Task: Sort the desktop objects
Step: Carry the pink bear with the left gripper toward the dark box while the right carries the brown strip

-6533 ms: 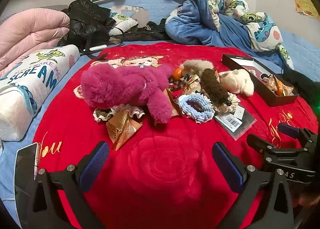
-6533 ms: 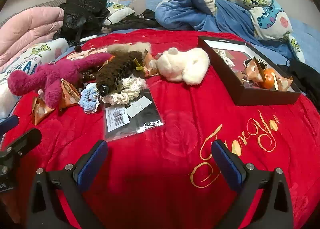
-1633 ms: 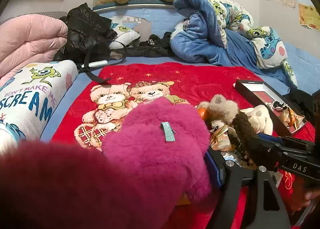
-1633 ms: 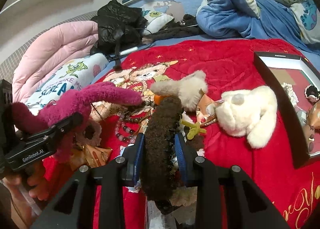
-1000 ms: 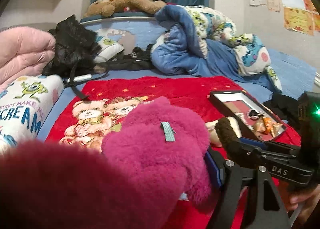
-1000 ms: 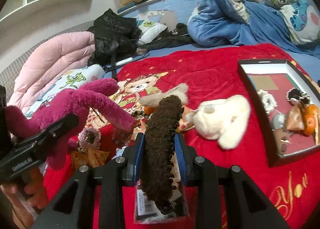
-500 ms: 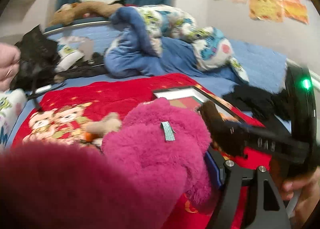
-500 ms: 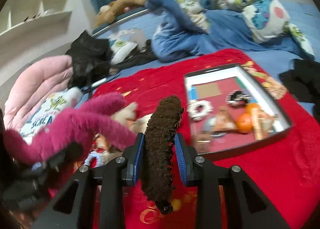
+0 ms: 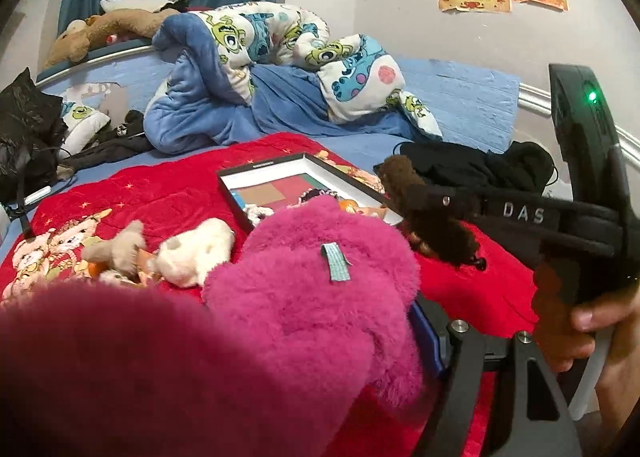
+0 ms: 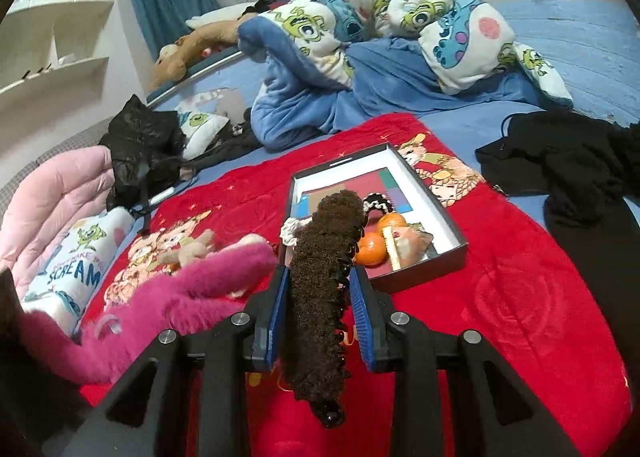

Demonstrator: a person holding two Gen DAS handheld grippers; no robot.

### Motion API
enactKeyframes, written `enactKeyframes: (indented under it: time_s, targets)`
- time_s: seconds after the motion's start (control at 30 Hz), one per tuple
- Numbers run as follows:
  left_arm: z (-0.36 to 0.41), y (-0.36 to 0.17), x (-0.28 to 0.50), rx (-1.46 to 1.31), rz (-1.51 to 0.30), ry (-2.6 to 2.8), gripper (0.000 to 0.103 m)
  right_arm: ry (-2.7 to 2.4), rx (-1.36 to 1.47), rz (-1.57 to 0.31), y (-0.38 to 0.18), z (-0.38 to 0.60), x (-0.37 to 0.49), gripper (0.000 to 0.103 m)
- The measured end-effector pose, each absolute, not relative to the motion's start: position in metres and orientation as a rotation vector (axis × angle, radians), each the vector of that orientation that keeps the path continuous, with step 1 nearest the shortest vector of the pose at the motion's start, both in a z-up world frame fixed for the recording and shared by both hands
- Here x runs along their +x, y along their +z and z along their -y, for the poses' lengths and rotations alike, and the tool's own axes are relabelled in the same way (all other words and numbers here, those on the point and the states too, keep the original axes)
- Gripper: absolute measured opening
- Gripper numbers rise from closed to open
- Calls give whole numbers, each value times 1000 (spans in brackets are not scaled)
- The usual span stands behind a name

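My left gripper is shut on a magenta plush toy that fills the lower left of the left wrist view; the toy also shows in the right wrist view. My right gripper is shut on a fuzzy brown hair claw, held above the red blanket just short of the black box; the claw also shows in the left wrist view. The box holds oranges, a scrunchie and wrappers.
A white plush and a beige plush lie on the red blanket. A blue cartoon duvet is behind, black clothing at right, a pink quilt and a "SCREAM" pillow at left.
Both grippers have swung right toward the black box, each carrying its object. The box is now nearer and more central in the right wrist view.
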State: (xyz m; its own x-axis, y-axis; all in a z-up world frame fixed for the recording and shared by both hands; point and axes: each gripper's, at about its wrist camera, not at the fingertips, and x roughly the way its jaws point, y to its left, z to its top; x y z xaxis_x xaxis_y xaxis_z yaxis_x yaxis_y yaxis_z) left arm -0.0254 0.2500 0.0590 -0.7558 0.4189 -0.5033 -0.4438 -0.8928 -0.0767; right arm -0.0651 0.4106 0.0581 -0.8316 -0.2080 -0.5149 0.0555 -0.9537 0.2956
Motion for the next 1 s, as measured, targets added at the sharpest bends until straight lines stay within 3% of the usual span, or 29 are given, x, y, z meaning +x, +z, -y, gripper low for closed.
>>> enactKeyframes:
  time_s: [0.23,1.0]
  targets:
    - [-269,63,-38,-706,-115,2577,76,-2837,812,426,50,-426,-67,30]
    - [-322,69,-173,-658,8,2638,76,-2861,782,551,36,-474,-152,30]
